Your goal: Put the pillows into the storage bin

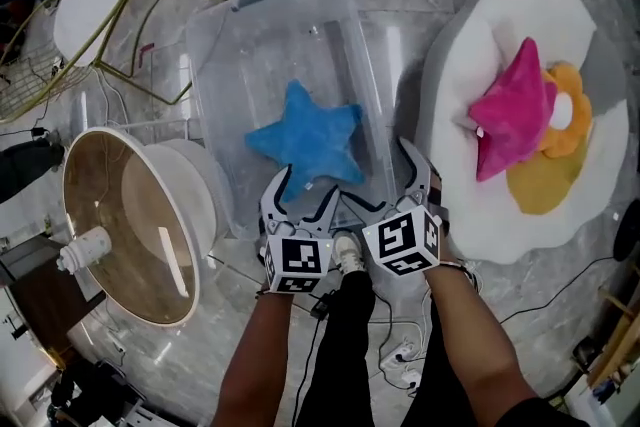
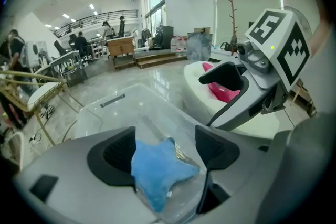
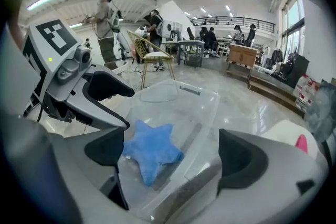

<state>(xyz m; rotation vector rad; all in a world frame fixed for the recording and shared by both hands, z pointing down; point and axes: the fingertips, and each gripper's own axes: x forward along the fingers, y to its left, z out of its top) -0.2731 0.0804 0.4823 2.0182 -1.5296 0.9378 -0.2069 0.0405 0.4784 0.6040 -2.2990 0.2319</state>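
A blue star pillow (image 1: 305,137) lies inside the clear plastic storage bin (image 1: 225,35) on the floor. Just in front of the bin's near edge, my left gripper (image 1: 303,190) and right gripper (image 1: 385,183) hover side by side, both open with nothing between their jaws. The left gripper view looks past its open jaws (image 2: 164,157) down at the blue star pillow (image 2: 157,170). The right gripper view frames the same pillow (image 3: 149,152) between its wide jaws (image 3: 173,153). A pink star pillow (image 1: 510,110) and an orange-yellow flower pillow (image 1: 560,130) rest on a white flower-shaped cushion (image 1: 480,25) to the right.
A round white tub with a wooden inside (image 1: 130,225) stands left of the bin, and a gold wire chair (image 1: 90,15) behind it. Cables and a power strip (image 1: 400,365) lie on the marble floor by the person's legs. People stand far off (image 3: 107,18).
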